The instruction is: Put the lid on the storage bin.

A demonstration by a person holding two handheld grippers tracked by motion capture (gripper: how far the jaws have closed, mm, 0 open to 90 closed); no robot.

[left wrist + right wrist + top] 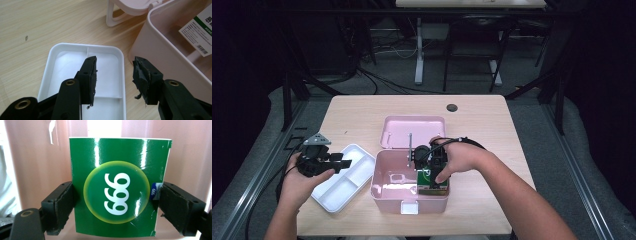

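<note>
The green box point(117, 195) with the number 999 sits between the two jaws of the right gripper point(117, 205), and both pads press on its sides, so the gripper is clamped on it. In the high view this box point(432, 181) stands in the right part of the pink container point(384, 192), under the right gripper point(432, 159). The left gripper point(115, 75) hangs over the white tray point(60, 47) with its jaws wide apart and holding nothing. The tray point(357, 149) is divided in compartments and lies just beside the pink container, on its left. Farther on the table point(482, 115), the pink lid point(412, 125) lies open behind the container.
</note>
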